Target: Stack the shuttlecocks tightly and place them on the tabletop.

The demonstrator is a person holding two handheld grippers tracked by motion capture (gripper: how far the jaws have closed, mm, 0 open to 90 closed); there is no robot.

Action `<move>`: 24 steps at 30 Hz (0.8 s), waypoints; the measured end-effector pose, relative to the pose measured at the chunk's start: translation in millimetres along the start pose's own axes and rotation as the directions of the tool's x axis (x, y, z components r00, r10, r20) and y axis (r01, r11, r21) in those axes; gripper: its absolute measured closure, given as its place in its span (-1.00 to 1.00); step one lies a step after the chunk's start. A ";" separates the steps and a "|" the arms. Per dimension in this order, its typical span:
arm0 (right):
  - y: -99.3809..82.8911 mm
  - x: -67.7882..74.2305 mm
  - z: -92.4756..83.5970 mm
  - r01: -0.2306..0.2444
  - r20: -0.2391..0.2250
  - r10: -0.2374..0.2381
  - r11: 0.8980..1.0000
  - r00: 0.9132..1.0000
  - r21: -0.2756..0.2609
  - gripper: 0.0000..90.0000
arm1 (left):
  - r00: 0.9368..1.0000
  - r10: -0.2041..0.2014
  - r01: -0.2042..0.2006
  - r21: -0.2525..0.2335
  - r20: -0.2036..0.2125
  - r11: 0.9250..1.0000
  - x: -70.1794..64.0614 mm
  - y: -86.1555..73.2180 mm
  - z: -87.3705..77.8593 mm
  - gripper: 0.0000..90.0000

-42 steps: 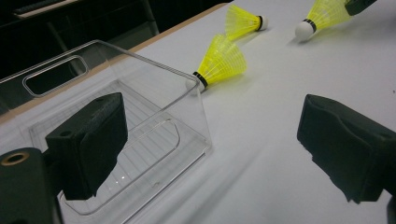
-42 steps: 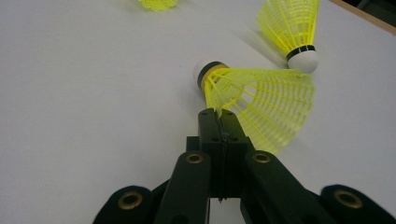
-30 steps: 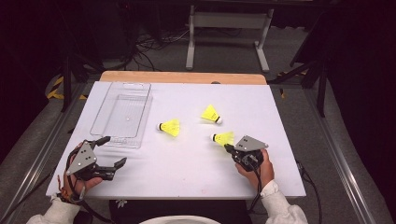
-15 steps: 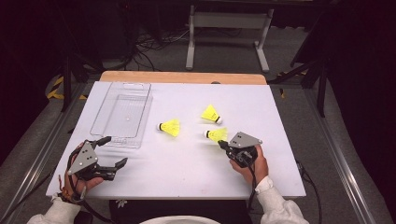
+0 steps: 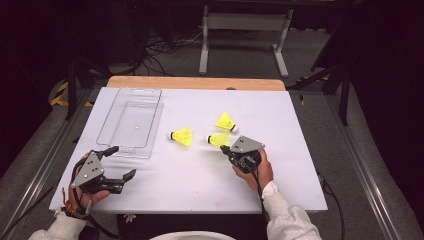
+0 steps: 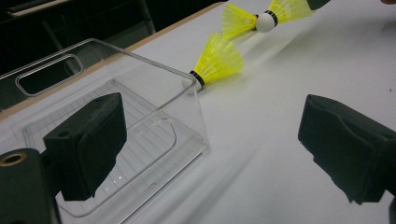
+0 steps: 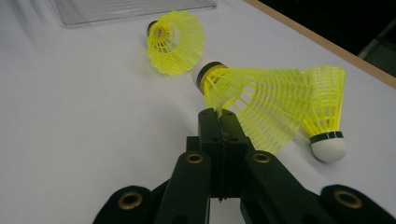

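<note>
Right gripper view: my right gripper [image 7: 218, 113] pinches the yellow plastic shuttlecock's [image 7: 261, 105] skirt edge — light enough to lift toward the clear plastic tray [image 5: 131, 121]; my left gripper [image 5: 120, 162] waits agape beside it.

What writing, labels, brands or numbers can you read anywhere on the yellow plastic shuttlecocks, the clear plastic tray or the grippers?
None is readable.
Held yellow plastic shuttlecock, pinched by its skirt in the right gripper: a plain dark band at the white cork, no text.
Two other yellow shuttlecocks: no print visible.
Clear plastic tray: moulded ribs, no label.
Left gripper, jaws open: plain black pads, no marking.
</note>
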State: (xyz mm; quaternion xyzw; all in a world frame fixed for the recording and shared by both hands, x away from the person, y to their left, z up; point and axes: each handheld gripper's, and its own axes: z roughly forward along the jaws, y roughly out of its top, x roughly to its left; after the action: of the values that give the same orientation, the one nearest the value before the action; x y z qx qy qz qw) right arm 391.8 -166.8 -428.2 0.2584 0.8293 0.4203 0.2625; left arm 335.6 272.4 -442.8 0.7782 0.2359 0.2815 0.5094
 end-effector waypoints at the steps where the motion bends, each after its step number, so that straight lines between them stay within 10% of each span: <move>1: 0.6 0.6 1.3 0.001 -0.002 -0.001 1.000 1.000 0.003 1.00 | 1.000 -0.003 0.003 -0.002 0.002 1.000 -0.1 -0.1 0.0 -0.81; 24: 9.5 3.6 23.0 0.002 -0.046 -0.002 1.000 0.999 0.008 1.00 | 1.000 0.001 -0.001 -0.002 0.010 1.000 0.5 -0.7 0.0 -0.81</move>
State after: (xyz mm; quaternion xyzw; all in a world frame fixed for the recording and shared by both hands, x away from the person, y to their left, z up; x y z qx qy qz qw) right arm 406.2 -146.6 -432.8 0.2488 0.8371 0.4224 0.2429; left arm 335.9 273.0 -443.3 0.7792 0.2329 0.2780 0.5112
